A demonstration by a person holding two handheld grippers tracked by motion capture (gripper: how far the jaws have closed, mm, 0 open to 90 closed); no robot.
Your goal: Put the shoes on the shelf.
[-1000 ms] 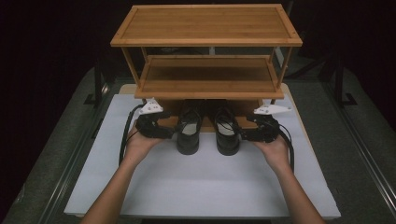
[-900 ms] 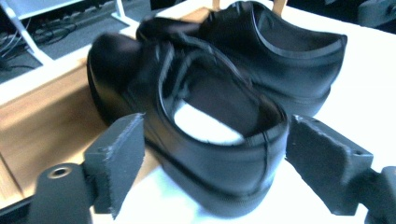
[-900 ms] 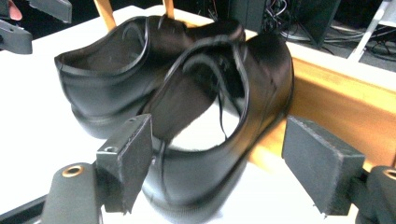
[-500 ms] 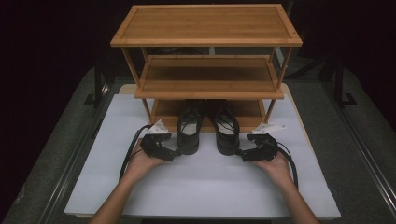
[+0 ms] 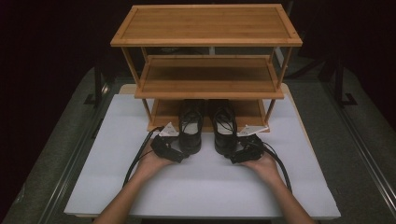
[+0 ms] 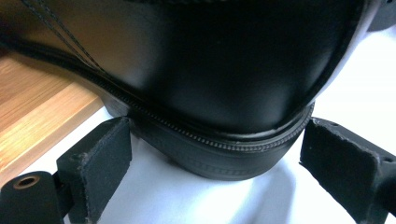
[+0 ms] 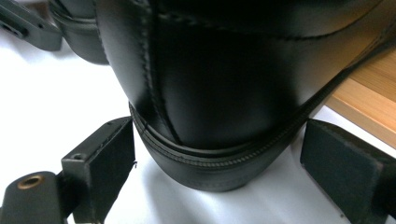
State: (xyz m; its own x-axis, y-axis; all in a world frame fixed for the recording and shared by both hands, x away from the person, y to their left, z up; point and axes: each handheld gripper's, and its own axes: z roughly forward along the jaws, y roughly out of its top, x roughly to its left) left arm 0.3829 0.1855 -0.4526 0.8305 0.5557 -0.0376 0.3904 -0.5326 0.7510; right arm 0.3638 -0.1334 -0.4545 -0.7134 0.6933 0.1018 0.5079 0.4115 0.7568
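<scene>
- Pair of black lace-up shoes: left shoe (image 5: 190,128) and right shoe (image 5: 224,127), side by side, toes pushed under the bottom shelf (image 5: 163,112) of the wooden rack (image 5: 205,28), heels sticking out over the white tabletop (image 5: 205,186).
- Seen from the left gripper view: heel of left shoe (image 6: 224,93) between the fingers (image 6: 100,163), sole resting partly on the wooden shelf edge (image 6: 37,126), partly over white surface.
- Right gripper view: much the same; right shoe heel (image 7: 215,93) between fingers (image 7: 105,158), wood edge (image 7: 369,102) to one side.
- Left gripper (image 5: 173,150): fingers spread wide, having just been opening; heel sits in the gap, pads not pressing, a visible gap each side.
- Right gripper (image 5: 239,153): likewise spread and just been opening, pads clear of the leather.
- Both hands low on the tabletop just behind the heels, cables trailing back.
- Middle and top shelves bare.
- Progress, as judged: shoes set in place on the lowest tier and let go, placement looks essentially done. Left: draw both grippers back clear of the heels; possibly nudge the shoes further in, since the heels overhang.
</scene>
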